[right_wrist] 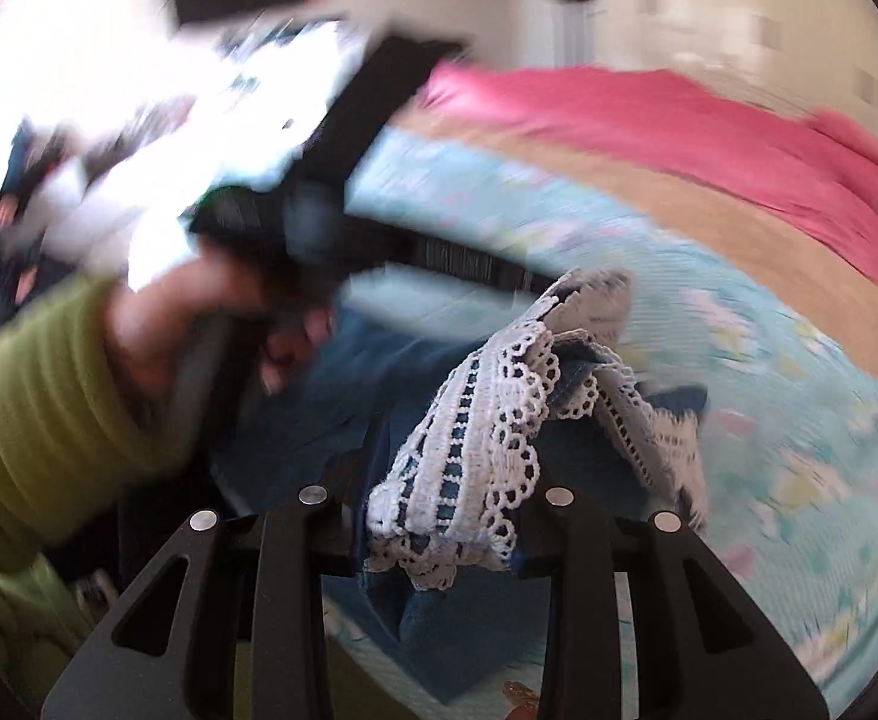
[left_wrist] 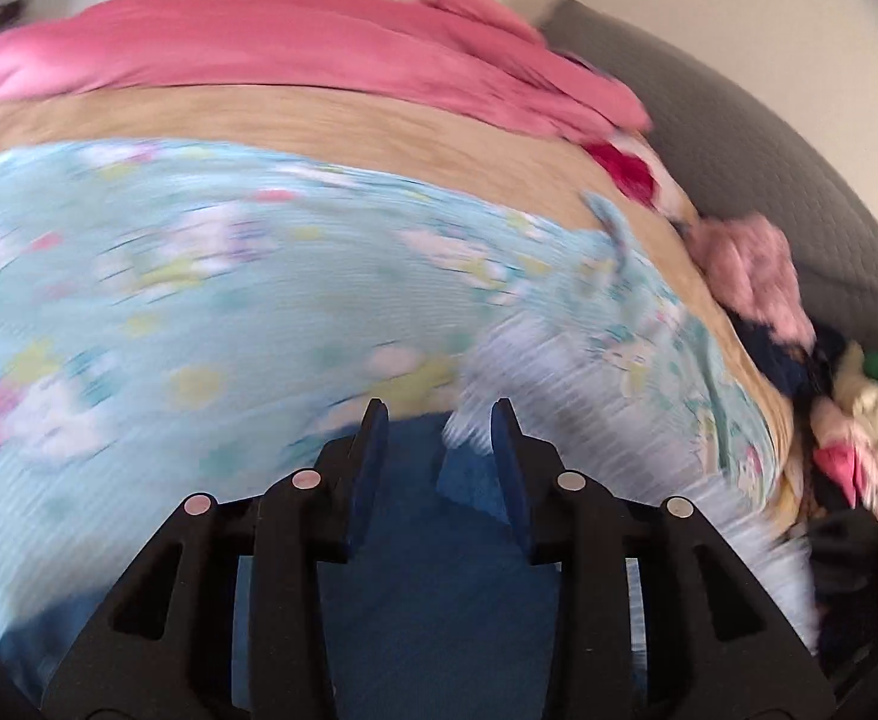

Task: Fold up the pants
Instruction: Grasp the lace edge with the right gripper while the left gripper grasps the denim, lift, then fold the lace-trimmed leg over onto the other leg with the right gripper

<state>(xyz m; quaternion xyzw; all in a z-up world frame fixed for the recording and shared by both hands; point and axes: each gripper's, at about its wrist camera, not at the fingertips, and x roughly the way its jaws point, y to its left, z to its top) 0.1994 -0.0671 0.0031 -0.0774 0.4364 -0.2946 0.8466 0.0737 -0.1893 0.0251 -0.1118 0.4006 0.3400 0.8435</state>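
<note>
Right gripper (right_wrist: 439, 516) seems clamped on the pants' (right_wrist: 379, 396) lace hem at lower centre; blue cloth runs up-left toward the left gripper (left_wrist: 439, 420), jaws parted, apparently empty, directly above the pants.

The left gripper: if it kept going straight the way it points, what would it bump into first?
Probably the blue pants lying right under and between the left gripper's open fingers, then the floral sheet just beyond. The picture is blurred, so depth is uncertain.
</note>
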